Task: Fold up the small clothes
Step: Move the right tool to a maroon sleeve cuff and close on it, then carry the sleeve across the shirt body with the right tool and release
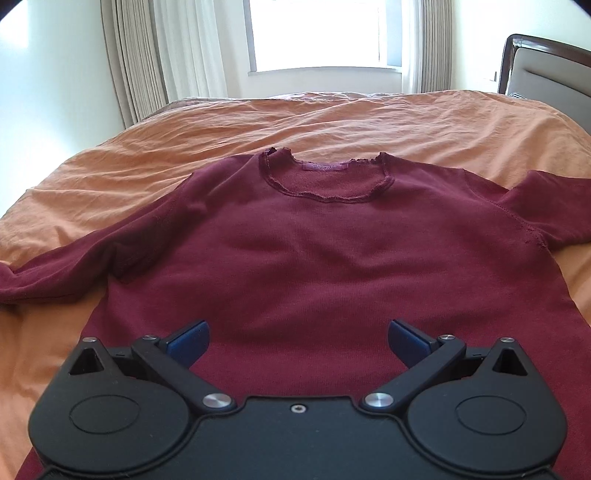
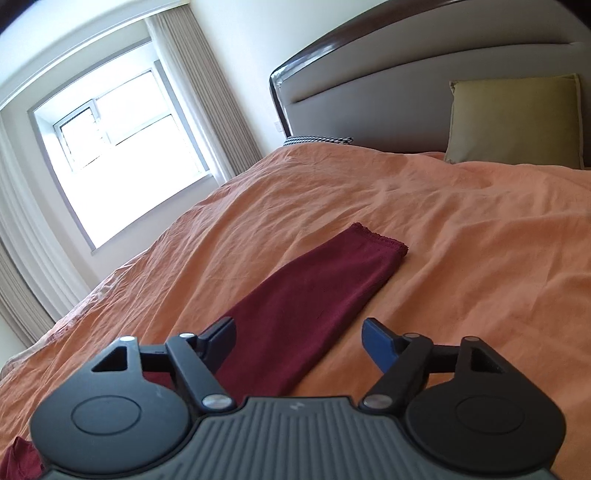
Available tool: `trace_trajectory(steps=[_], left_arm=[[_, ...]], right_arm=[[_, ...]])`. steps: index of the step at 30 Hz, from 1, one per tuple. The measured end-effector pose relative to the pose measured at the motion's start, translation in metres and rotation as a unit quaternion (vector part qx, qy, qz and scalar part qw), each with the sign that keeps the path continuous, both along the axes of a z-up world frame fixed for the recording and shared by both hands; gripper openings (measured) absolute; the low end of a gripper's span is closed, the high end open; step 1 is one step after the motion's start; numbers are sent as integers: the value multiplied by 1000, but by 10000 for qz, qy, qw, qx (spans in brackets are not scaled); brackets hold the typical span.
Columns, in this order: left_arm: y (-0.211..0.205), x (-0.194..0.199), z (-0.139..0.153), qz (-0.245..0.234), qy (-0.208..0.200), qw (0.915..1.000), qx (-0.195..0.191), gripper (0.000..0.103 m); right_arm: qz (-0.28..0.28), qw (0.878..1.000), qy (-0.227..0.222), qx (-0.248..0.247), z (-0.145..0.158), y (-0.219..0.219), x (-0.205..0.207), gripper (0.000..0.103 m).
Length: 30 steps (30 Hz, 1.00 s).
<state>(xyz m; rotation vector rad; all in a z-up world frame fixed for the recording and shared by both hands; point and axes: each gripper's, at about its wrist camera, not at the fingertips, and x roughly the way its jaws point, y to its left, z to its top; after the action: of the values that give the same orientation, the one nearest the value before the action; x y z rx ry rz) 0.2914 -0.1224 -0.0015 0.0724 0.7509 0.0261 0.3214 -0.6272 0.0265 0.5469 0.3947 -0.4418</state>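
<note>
A dark red long-sleeved sweater point(image 1: 314, 251) lies flat, front up, on the orange bedspread point(image 1: 332, 122), collar point(image 1: 325, 181) away from me and sleeves spread out to both sides. My left gripper point(image 1: 298, 334) is open and empty, hovering over the sweater's lower body near the hem. In the right wrist view one red sleeve point(image 2: 314, 291) stretches away, its cuff point(image 2: 380, 240) at the far end. My right gripper point(image 2: 298, 334) is open and empty, its fingers on either side of the sleeve's near part.
The bed has a dark-framed grey headboard point(image 2: 369, 92) with an olive pillow point(image 2: 513, 122) leaning on it. A window point(image 1: 317, 33) with beige curtains point(image 1: 129, 55) is beyond the bed's far edge. Orange bedspread point(image 2: 480, 277) surrounds the sweater.
</note>
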Motion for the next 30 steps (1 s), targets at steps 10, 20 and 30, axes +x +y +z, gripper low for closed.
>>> trace_trajectory(steps=[10, 20, 30], left_arm=[[7, 19, 16, 73, -159, 9998, -55, 103], [25, 25, 25, 245, -190, 9993, -223, 103], [66, 25, 58, 723, -421, 9941, -685, 103]], right_arm=[[-590, 9975, 397, 33, -25, -18, 25, 17], [-92, 9944, -29, -1048, 16, 17, 20, 5], [1724, 8886, -561, -4212, 104, 200, 31, 5]])
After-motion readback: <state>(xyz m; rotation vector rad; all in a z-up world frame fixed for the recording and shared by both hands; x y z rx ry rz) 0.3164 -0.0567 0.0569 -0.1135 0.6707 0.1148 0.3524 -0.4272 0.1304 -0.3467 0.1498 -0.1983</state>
